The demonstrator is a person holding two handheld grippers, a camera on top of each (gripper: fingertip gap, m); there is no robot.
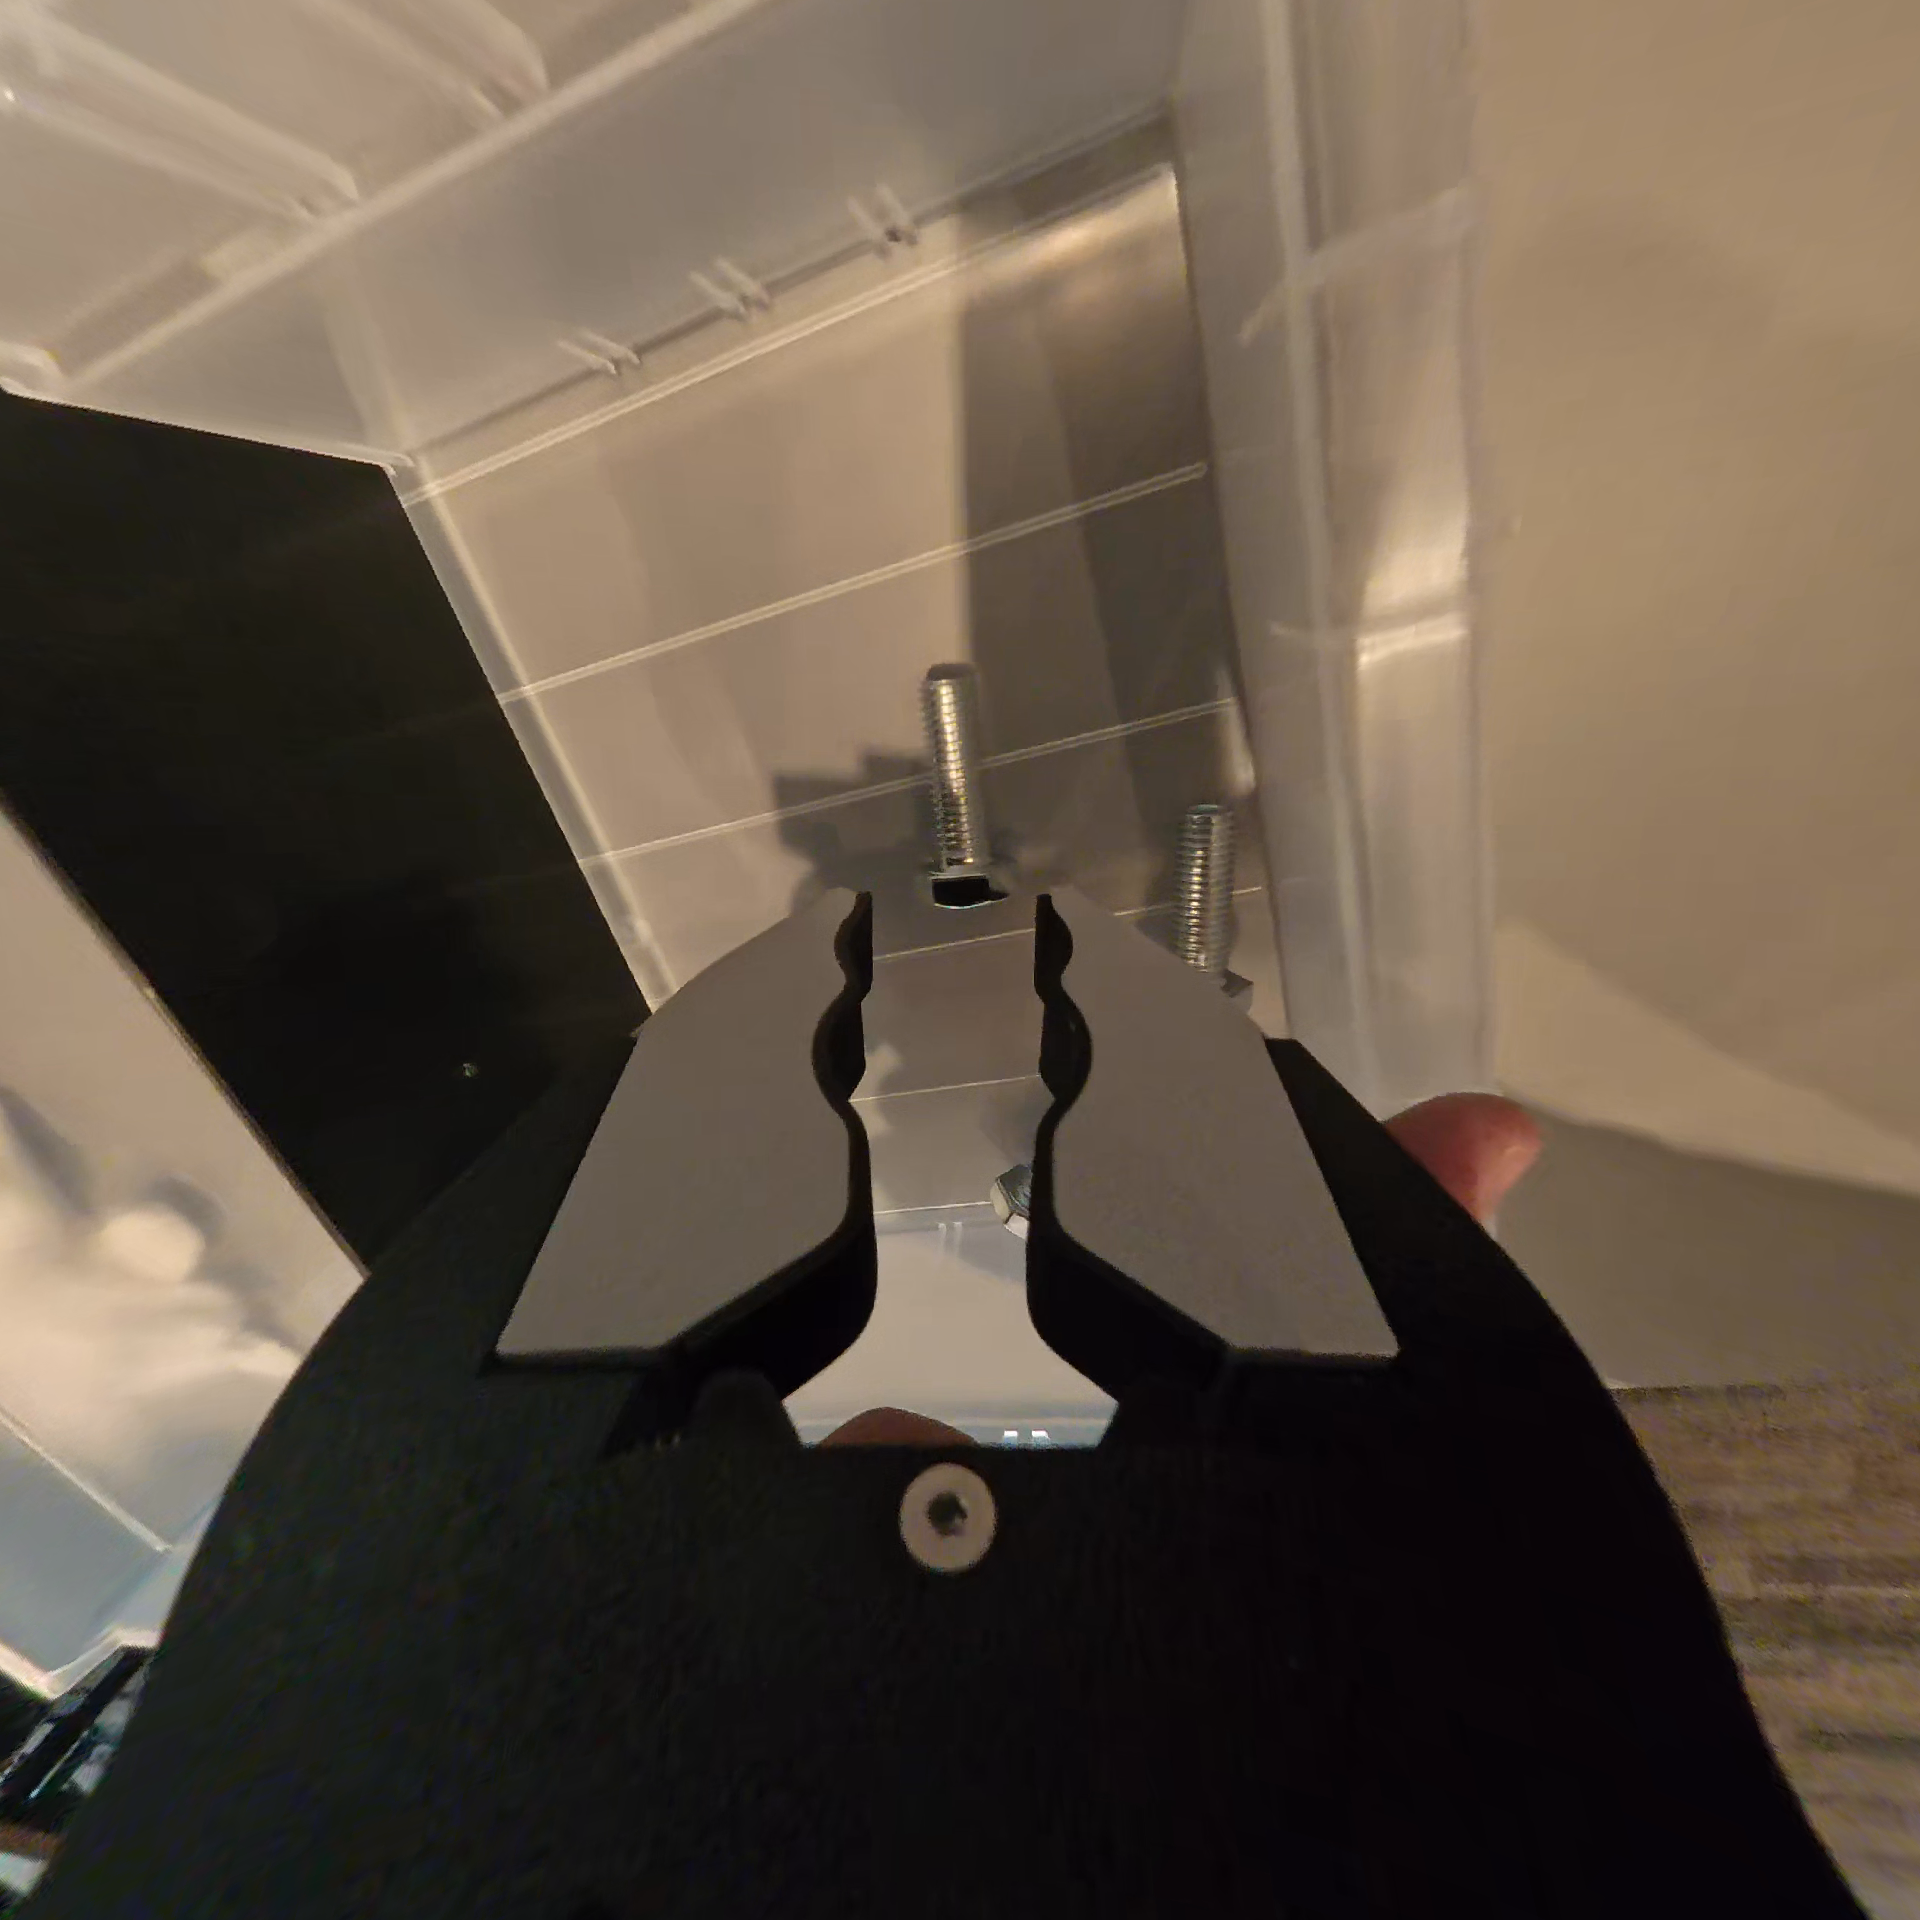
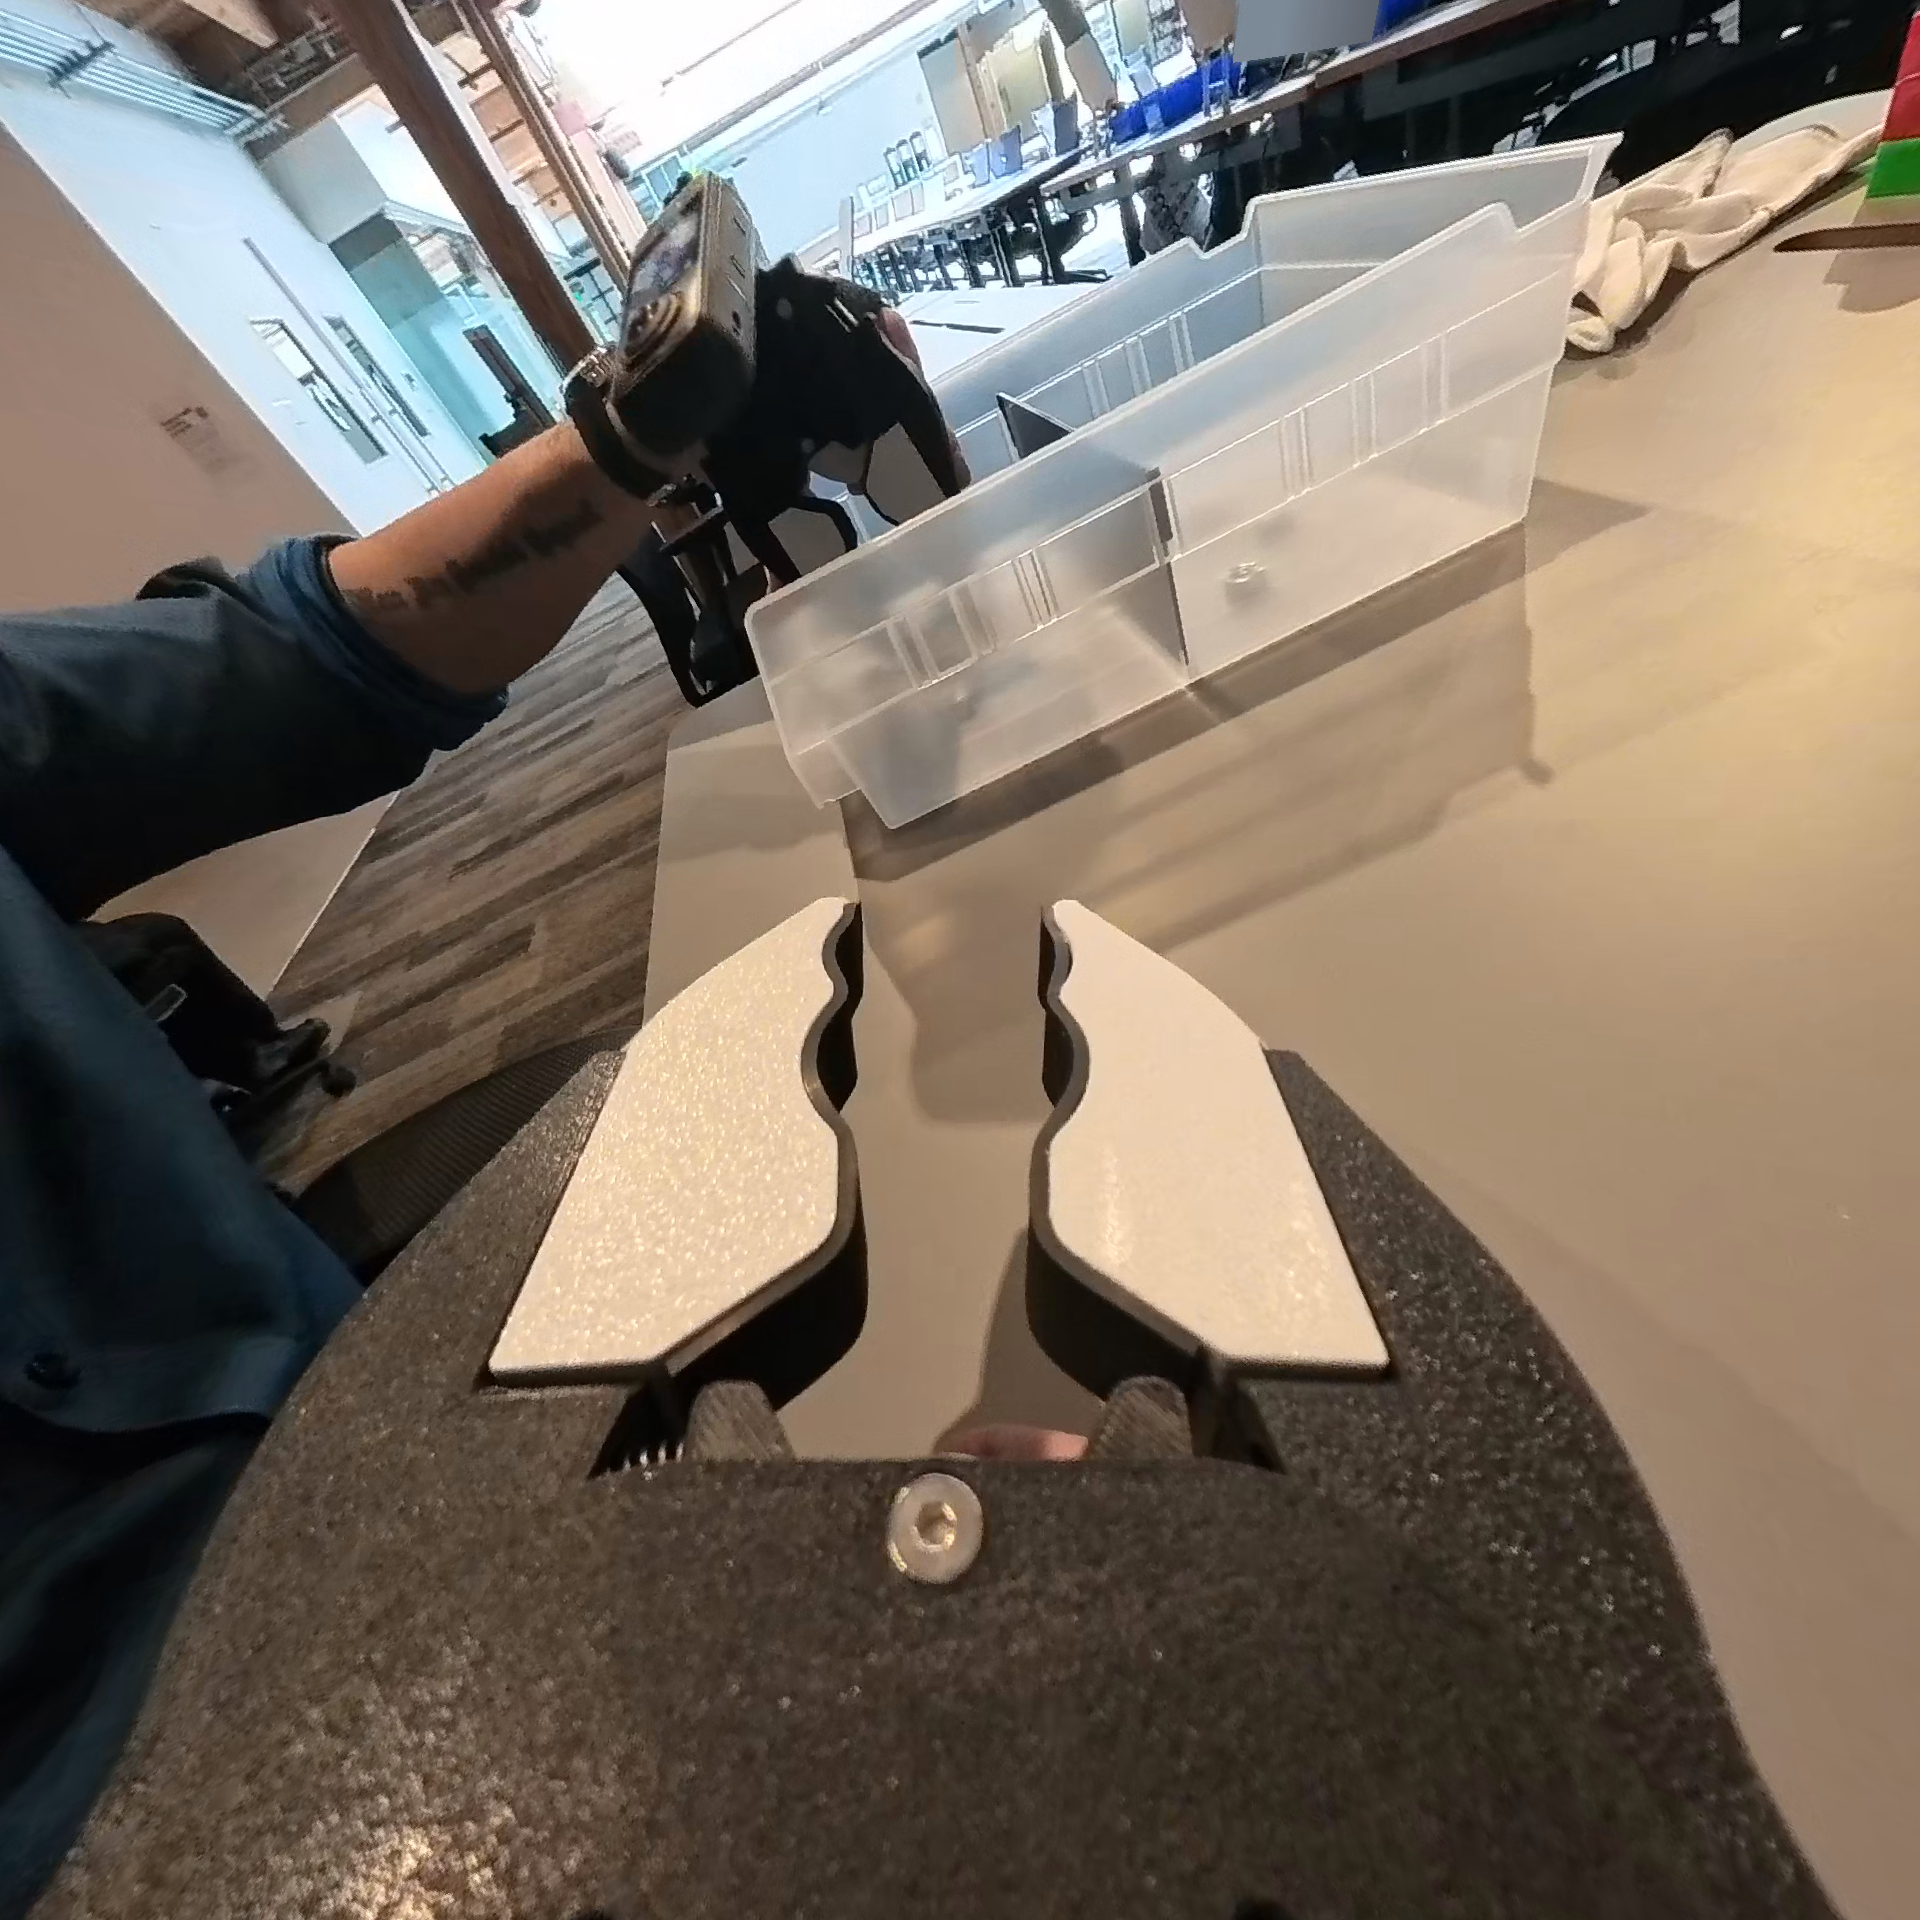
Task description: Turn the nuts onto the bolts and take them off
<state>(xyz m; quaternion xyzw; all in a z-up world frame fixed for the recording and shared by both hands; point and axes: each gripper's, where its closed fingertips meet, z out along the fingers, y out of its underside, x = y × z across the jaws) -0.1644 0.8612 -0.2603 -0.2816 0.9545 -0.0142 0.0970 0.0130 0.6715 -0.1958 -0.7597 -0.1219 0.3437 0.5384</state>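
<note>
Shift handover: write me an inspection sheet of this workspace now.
Surface: grey table, bare near the right gripper.
Job's things: two bolts, upright bolt and second bolt, in a clear bin with a black divider; small nut in the bin.
Clutter: white cloth.
Grippers: left gripper open, inside the bin at the upright bolt; right gripper open, empty, over the table.
Cables: nothing seen.
Surroundings: wood-look floor, desks beyond.
</note>
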